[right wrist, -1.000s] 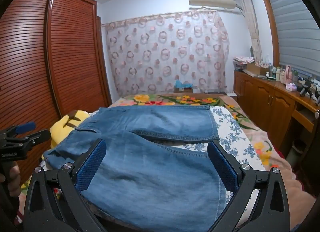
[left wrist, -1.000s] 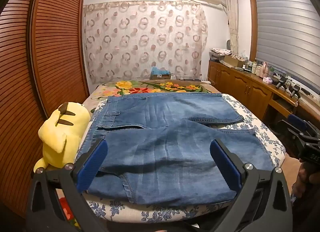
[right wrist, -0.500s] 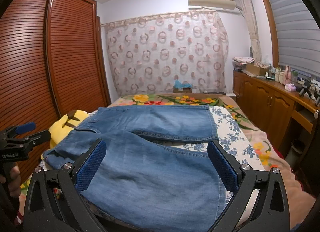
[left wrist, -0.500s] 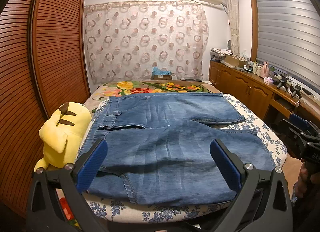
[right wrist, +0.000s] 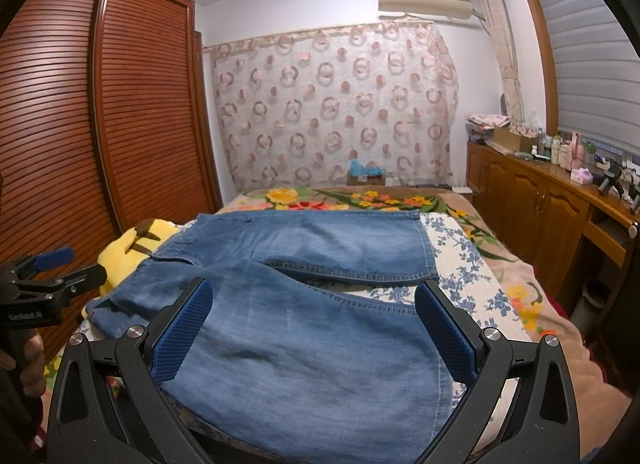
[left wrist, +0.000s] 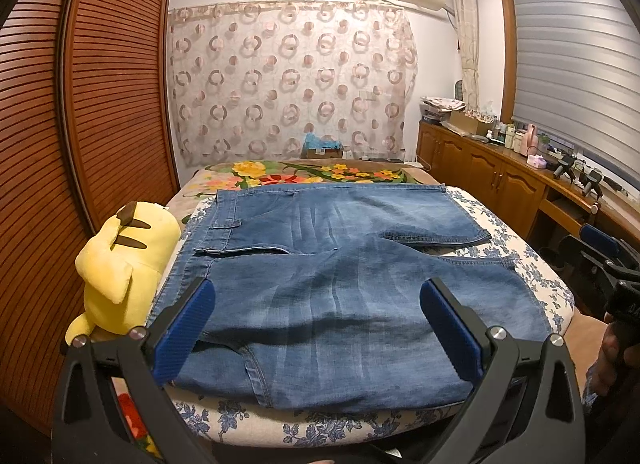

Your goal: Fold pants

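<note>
Blue denim pants (left wrist: 332,284) lie spread flat on the bed, waistband to the left, both legs running right with a gap between them. They also show in the right wrist view (right wrist: 312,328). My left gripper (left wrist: 318,304) is open and empty, hovering above the near leg by the bed's front edge. My right gripper (right wrist: 314,308) is open and empty above the near leg's hem end. Each gripper shows at the edge of the other's view, the right one (left wrist: 604,260) and the left one (right wrist: 48,268).
A yellow plush toy (left wrist: 124,264) lies on the bed's left edge beside the waistband. A wooden slatted wardrobe (left wrist: 80,143) stands on the left. A wooden cabinet (left wrist: 500,179) with bottles runs along the right wall. A floral blanket (left wrist: 312,175) covers the far bed.
</note>
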